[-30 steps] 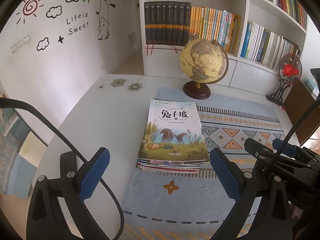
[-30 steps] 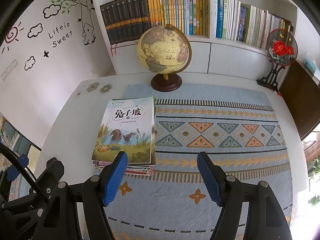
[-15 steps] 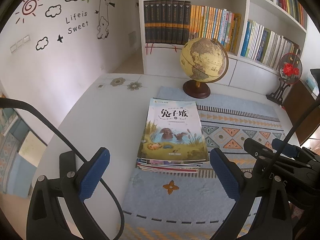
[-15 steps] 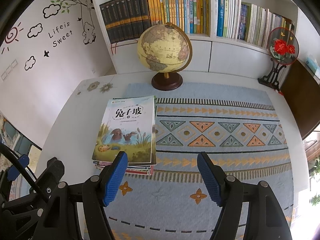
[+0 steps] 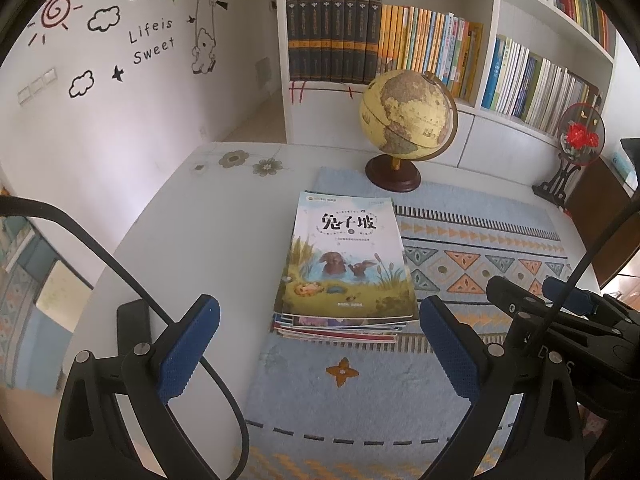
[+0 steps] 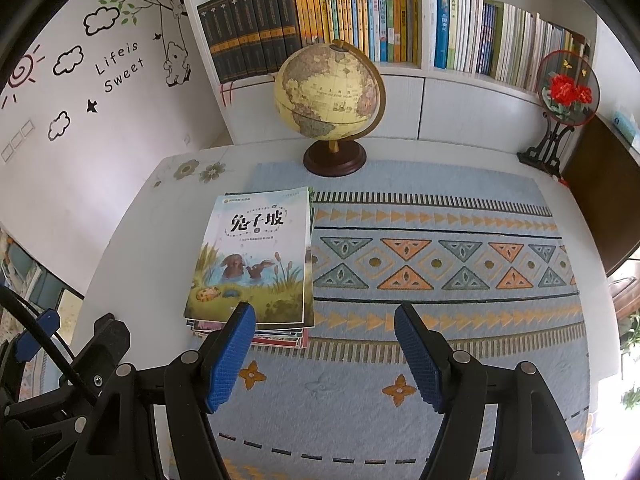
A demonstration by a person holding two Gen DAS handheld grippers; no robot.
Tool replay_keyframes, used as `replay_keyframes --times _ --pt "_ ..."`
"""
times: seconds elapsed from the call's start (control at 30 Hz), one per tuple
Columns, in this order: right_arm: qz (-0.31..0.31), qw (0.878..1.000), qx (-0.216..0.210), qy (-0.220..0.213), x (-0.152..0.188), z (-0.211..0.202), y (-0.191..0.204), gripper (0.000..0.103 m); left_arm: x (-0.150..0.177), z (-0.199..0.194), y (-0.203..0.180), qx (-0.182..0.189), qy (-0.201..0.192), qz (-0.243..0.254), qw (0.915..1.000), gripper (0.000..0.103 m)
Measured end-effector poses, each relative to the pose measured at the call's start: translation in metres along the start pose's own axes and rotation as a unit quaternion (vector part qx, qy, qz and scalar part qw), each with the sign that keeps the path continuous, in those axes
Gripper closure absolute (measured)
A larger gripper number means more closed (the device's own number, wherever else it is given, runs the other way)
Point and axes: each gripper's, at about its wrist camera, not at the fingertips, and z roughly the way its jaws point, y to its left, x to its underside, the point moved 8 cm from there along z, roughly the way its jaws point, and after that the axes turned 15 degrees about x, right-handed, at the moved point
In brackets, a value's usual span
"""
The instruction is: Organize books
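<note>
Two sets of tongs poised above a desk, both spread wide and grasping nothing: left gripper [image 5: 319, 346] aimed down at the near edge of a stack of books [image 5: 346, 268], blue pads [image 5: 188, 350] flanking it at a distance without contact; right gripper [image 6: 325, 356] hovering just to the stack's right, over bare mat, left pad overlapping the stack's near corner only in the camera's line of sight.

Stacked flat on the left edge of a pale blue patterned mat [image 6: 440, 264], thin paperbacks, topped by a picture book [image 6: 252, 256] with two rabbits in a pond on its cover. Lower covers fanned slightly out of line at the near edge.

Beyond the stack, upright on a dark round base at the mat's far edge, a yellow globe [image 6: 330, 92]. Well apart at far right, a round red-flower fan ornament [image 6: 568, 88] on a black stand. Behind the white table [image 5: 192, 240], a white bookcase [image 6: 424, 96] packed with upright volumes. On the left wall, cartoon decals [image 5: 152, 42] reading "Life is Sweet".
</note>
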Motion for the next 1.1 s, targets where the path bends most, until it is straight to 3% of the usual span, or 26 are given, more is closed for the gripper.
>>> replay_keyframes --times 0.2,0.5,1.1 --pt "0.0 1.0 -0.001 0.004 0.001 0.003 0.001 0.033 0.001 0.001 -0.001 0.013 0.001 -0.005 0.9999 0.003" --pt "-0.001 1.0 0.001 0.005 0.001 0.006 0.002 0.033 0.0 0.003 -0.001 0.004 0.003 0.001 1.0 0.003" --pt "-0.03 0.999 -0.004 0.017 0.004 0.021 0.011 0.033 0.014 0.022 0.021 -0.039 0.036 -0.014 0.9985 0.003"
